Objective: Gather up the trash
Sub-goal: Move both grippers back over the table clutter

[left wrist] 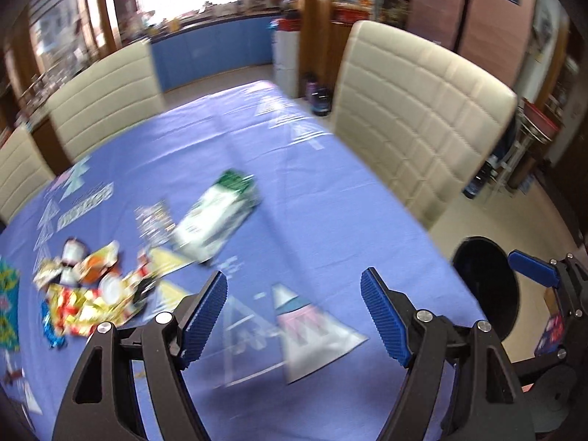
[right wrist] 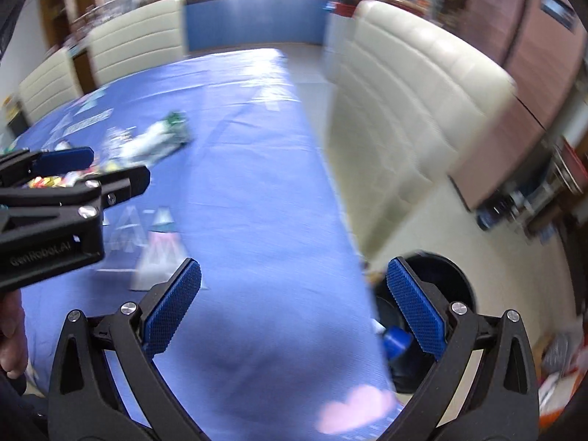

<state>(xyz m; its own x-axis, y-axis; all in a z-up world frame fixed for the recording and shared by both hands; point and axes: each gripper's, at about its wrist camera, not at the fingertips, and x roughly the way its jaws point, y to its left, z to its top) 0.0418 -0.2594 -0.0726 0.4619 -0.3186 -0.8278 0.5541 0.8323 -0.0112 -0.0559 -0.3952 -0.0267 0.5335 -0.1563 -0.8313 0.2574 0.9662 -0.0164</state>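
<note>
Two grippers: both tilt down over a table spread with a blue tablecloth [left wrist: 330,198]; both views are smeared.
Left gripper [left wrist: 294,316]: jaws spread wide, nothing between the blue pads, only printed cloth below them.
Right gripper [right wrist: 294,308]: jaws spread wide and empty, straddling the table's right edge, one pad over the cloth, the other over the bin.
Bin [right wrist: 452,275]: black and round, on the floor just beside the table's near right corner; a blue cap-like thing shows inside, otherwise too dark to tell.
Hand [right wrist: 11,334]: a person's fingers show at the left edge of the right view, under the left gripper's body.
Wrapper pile [left wrist: 88,294]: the trash, red, yellow and orange crumpled wrappers heaped on the cloth at the left, ahead of the left gripper, well apart from the bin.
Green-and-white packet [left wrist: 217,217]: lies flat farther in, just beyond the pile.
Chairs [left wrist: 422,117]: cream padded backs stand around the far and right sides of the table.
Beyond: blue cabinets under a bright window.
</note>
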